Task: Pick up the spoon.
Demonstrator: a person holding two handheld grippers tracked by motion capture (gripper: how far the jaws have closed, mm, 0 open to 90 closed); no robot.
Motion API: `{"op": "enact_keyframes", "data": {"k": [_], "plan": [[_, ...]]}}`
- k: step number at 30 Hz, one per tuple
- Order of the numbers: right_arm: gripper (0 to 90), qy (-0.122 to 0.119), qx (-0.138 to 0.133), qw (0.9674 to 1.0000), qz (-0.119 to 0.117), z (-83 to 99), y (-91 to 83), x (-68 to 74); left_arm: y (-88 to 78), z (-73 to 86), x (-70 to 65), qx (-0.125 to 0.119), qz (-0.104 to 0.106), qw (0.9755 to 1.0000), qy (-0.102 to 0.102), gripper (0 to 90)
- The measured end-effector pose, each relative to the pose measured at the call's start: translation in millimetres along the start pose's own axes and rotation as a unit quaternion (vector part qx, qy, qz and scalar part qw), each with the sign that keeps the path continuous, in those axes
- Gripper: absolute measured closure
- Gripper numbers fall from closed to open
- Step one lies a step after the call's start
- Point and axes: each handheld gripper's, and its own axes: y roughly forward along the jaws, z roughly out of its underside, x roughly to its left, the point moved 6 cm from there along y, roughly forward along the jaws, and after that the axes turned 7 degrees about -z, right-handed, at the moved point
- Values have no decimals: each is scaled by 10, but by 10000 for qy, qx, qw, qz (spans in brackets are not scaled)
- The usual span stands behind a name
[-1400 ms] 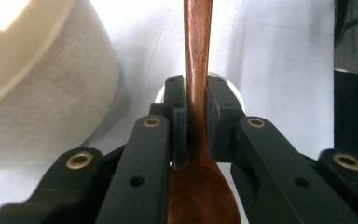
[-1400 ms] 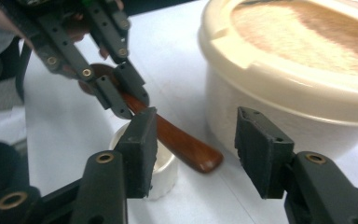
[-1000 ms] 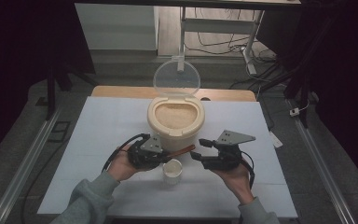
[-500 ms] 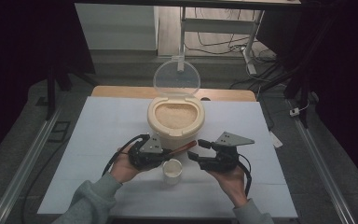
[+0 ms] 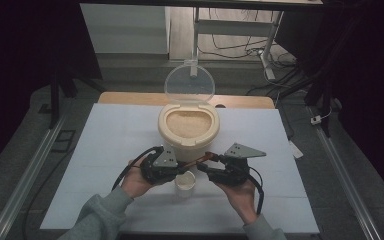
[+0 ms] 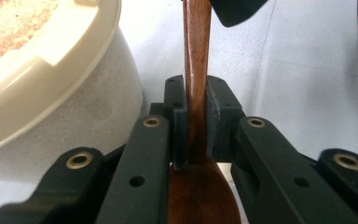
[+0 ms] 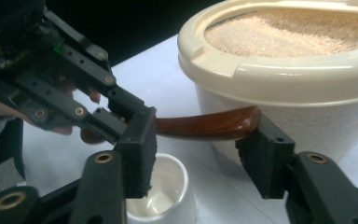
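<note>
My left gripper [image 5: 182,167] is shut on a dark wooden spoon [image 6: 196,70], with the pads clamped on the neck just above the bowl. The spoon's handle [image 5: 195,162] reaches right toward my right gripper [image 5: 206,168]. In the right gripper view the handle's rounded end [image 7: 205,125] lies between the jaws of the right gripper [image 7: 200,144]. Those jaws have just been closing, but a gap remains and the pads do not press the wood. A small white cup [image 5: 185,181] stands empty on the table just below both grippers.
A cream rice container [image 5: 189,125] full of grain stands right behind the grippers, its clear lid [image 5: 190,85] tipped up at the back. The white tabletop [image 5: 105,150] spreads to either side. Metal rails run along both table edges.
The right gripper's jaws stand closer together around the handle's end than before. Both hands have hardly shifted, and the cup has stayed put.
</note>
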Motion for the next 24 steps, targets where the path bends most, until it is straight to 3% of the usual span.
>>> {"op": "enact_keyframes", "data": {"k": [10, 16, 24], "plan": [[615, 353, -389, 9985, -146, -52, -7, 64, -5, -17, -45, 64, -139, 9996, 219, 796], [694, 366, -532, 9975, -271, -79, -17, 103, -1, -20, -56, 80, -210, 9994, 267, 797], [782, 332, -698, 9950, -628, -116, -35, 163, -25, -23, -58, 74, -242, 9991, 353, 797]]}}
